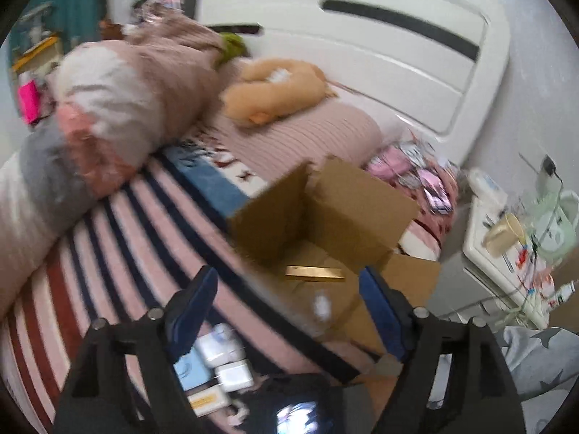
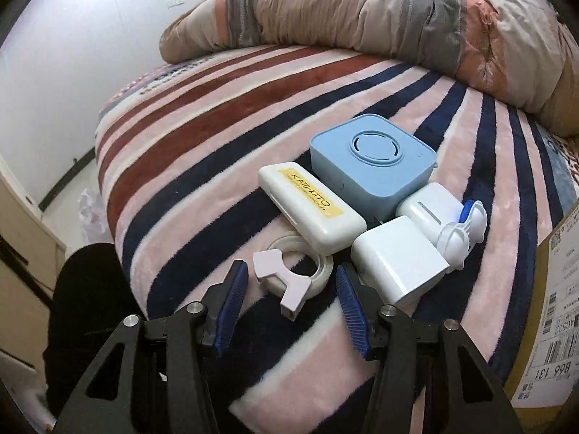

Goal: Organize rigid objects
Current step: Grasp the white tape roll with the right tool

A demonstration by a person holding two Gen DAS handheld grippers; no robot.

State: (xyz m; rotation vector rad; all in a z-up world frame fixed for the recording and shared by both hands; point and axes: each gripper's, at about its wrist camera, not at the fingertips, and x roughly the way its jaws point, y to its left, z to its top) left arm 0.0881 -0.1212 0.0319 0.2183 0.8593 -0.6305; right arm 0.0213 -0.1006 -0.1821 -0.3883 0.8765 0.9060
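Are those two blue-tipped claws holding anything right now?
No. The left gripper is open above the cardboard box; the right gripper is open around a tape dispenser, not gripping it.

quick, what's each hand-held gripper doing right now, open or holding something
Left hand-held gripper: open, holding nothing, pointed at the cardboard box.
Right hand-held gripper: open, holding nothing, fingers either side of the tape dispenser.

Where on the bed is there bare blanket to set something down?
Bare striped blanket runs between the cluster and the rolled duvet, and left of the KATO-KATO case. Crowded: case, blue speaker, white charger and tape roll touch or overlap.
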